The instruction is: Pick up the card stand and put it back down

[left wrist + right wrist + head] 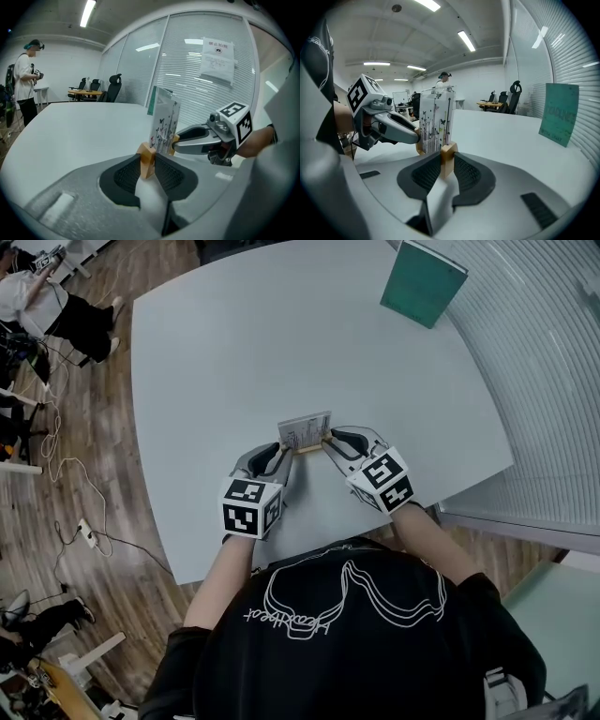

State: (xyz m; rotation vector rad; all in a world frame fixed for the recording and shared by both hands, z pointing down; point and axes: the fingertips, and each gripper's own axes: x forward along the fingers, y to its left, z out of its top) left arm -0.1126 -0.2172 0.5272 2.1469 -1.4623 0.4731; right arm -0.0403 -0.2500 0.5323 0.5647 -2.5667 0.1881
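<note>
The card stand (306, 435) (wooden base, printed card upright in it) is held over the near part of the grey desk (234, 352). The left hand-held gripper (147, 161) is closed on one wooden end and the right hand-held gripper (448, 161) on the other. I cannot tell whether the base touches the desk.

Open table (234, 362) beyond card stand (306, 432), green board (423, 282) well apart at far edge, blinds-covered glass wall (544, 371) alongside
</note>
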